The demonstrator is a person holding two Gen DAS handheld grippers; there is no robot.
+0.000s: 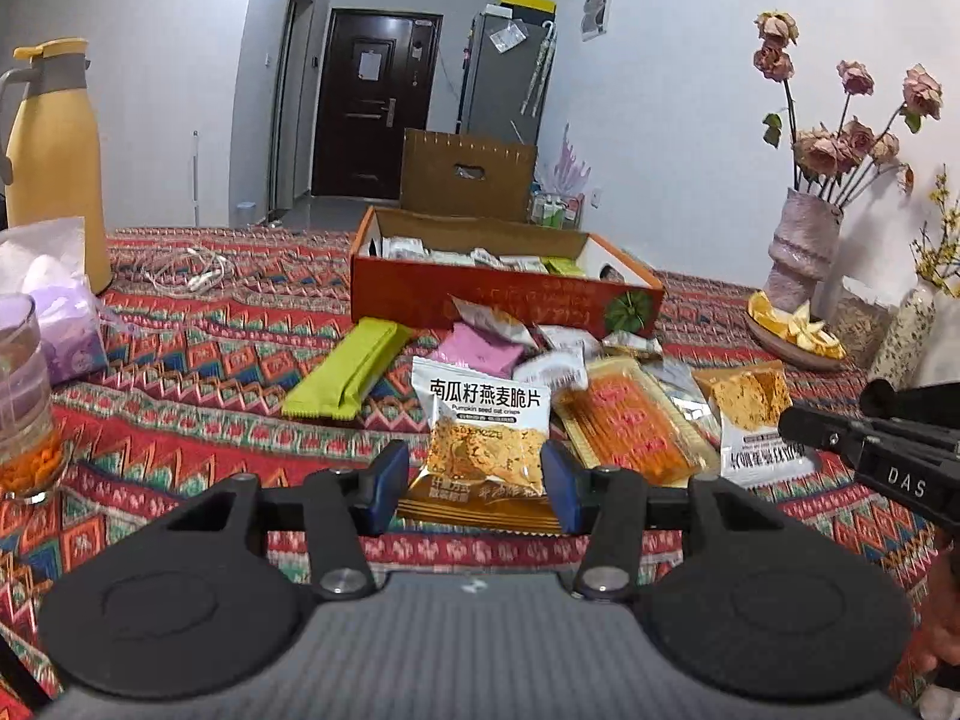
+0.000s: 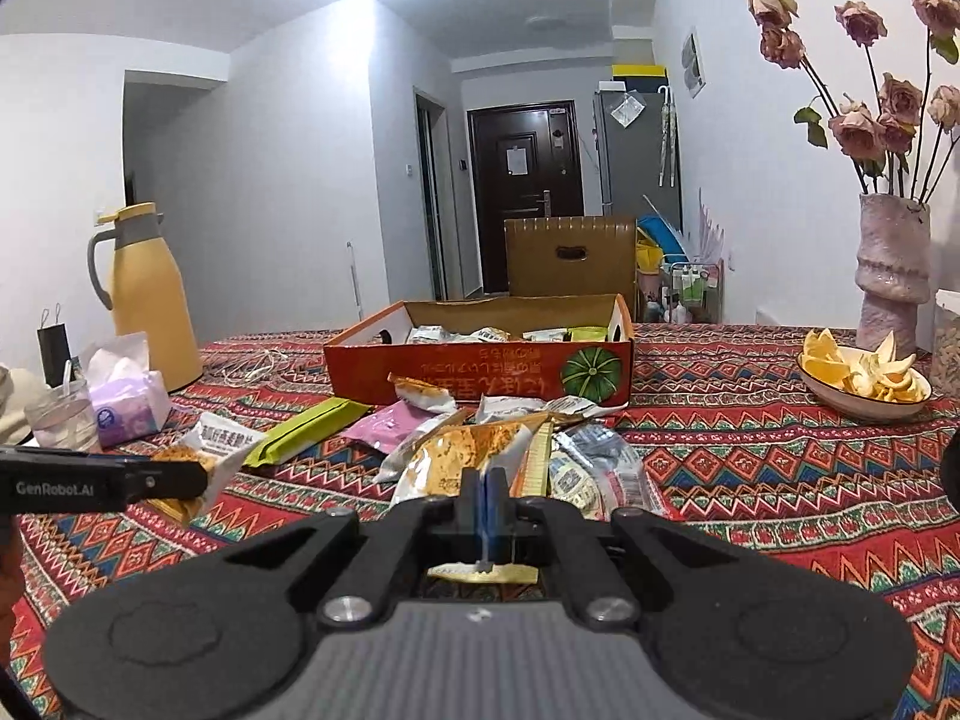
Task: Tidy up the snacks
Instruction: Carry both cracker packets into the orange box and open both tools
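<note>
My left gripper (image 1: 474, 477) is shut on the lower part of a white and gold pumpkin seed oat crisps packet (image 1: 483, 420), one blue pad on each side. The right wrist view shows that packet (image 2: 210, 450) lifted off the cloth. My right gripper (image 2: 483, 498) is shut on the sealed edge of a second oat crisps packet (image 2: 462, 456), which the left wrist view shows upside down (image 1: 750, 414). Beyond both lies a loose pile with a green bar (image 1: 348, 372), a pink packet (image 1: 480, 351) and an orange tray pack (image 1: 630, 420). Behind it stands an open orange box (image 1: 504, 300) with several packets inside.
A yellow flask (image 2: 153, 300), a tissue pack (image 2: 126, 402) and a glass (image 1: 24, 408) stand at the left. A white cable (image 1: 192, 273) lies by the box. At the right are a bowl of orange peel (image 2: 864, 378) and a vase of dried roses (image 2: 891, 276).
</note>
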